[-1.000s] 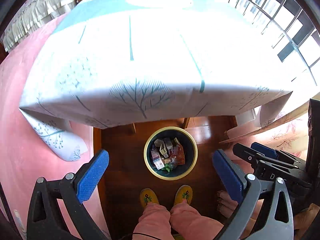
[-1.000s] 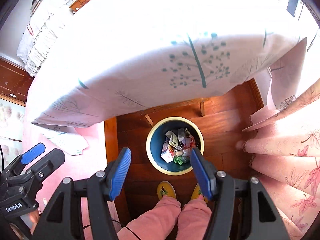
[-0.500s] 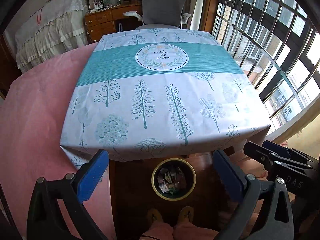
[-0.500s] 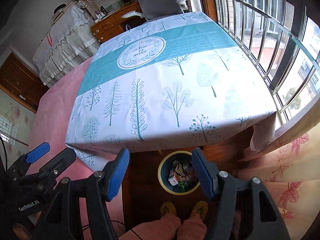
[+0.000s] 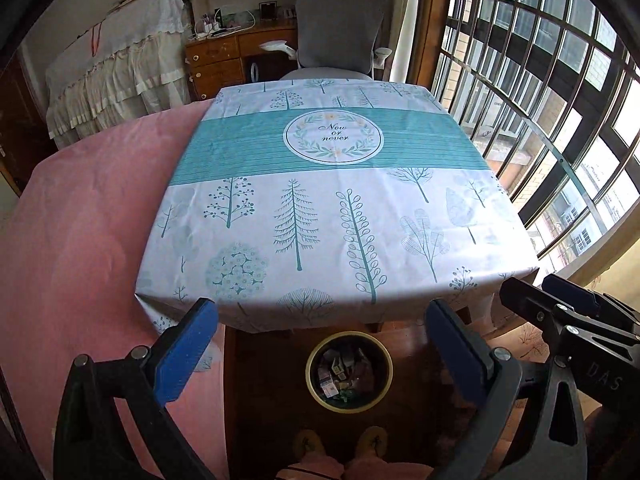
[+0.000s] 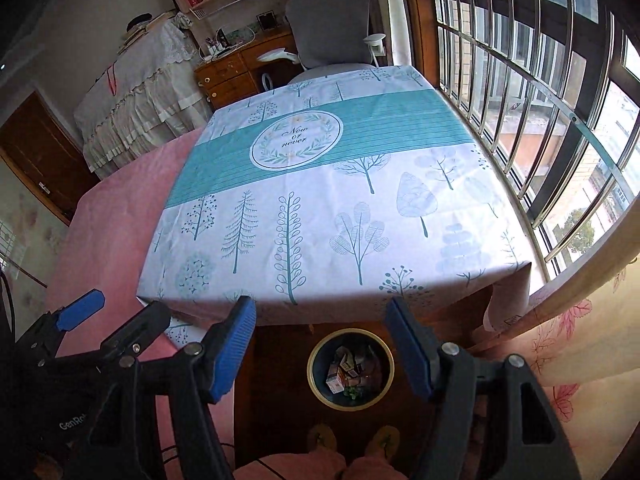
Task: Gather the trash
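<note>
A round bin with a yellow rim [image 5: 310, 372] [image 6: 311, 368] stands on the wooden floor just under the table's near edge. It holds several small cartons and wrappers [image 5: 332, 376] [image 6: 340, 376]. My left gripper [image 5: 318, 312] hangs high above the bin, open, with nothing between its blue pads [image 5: 188, 344]. Beside it my right gripper [image 6: 320, 304] is also open and holds nothing; its pads [image 6: 408, 348] frame the bin from above. The tree-print tablecloth [image 5: 320, 220] [image 6: 320, 208] shows no objects on its top.
A person's yellow slippers [image 5: 308, 444] [image 6: 322, 438] and pink trouser legs are just below the bin. A pink bedspread [image 5: 80, 220] lies left of the table. Barred windows [image 5: 540, 100] and a floral curtain [image 6: 580, 320] are on the right. A grey chair [image 5: 336, 40] stands behind the table.
Both grippers have risen and tipped up from close over the bin. The whole tabletop and room beyond now show, and the bin looks smaller and lower in both views.
</note>
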Available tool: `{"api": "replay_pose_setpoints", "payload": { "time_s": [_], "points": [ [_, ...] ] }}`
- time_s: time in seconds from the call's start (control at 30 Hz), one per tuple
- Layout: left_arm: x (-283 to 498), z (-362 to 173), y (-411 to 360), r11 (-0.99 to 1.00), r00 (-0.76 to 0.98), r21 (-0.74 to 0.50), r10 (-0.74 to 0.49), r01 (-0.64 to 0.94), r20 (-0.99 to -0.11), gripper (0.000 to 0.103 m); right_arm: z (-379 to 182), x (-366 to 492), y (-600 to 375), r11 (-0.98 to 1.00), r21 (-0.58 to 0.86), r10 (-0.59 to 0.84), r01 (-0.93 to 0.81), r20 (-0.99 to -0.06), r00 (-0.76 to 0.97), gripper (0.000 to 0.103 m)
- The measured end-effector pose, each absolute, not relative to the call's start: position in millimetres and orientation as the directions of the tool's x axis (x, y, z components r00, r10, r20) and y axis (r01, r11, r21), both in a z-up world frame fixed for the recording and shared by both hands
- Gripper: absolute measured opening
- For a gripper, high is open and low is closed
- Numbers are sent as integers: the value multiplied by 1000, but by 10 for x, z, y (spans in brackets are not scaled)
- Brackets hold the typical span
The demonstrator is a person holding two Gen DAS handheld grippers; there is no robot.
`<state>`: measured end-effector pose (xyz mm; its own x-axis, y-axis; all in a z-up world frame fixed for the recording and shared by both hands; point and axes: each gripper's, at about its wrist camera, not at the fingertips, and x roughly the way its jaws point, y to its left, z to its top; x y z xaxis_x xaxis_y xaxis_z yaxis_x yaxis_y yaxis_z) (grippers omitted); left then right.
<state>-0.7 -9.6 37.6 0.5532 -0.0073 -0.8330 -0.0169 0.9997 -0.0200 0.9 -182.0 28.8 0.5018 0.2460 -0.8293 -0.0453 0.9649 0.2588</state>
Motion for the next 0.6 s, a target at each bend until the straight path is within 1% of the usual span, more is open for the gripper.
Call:
{"api": "replay_pose_setpoints", "payload": {
  "time_s": [0.6],
  "points": [
    [0, 373, -57, 999, 558, -22, 3, -39, -830, 102, 345, -29, -1808, 968, 245, 238, -57, -816, 526, 68]
  ]
}}
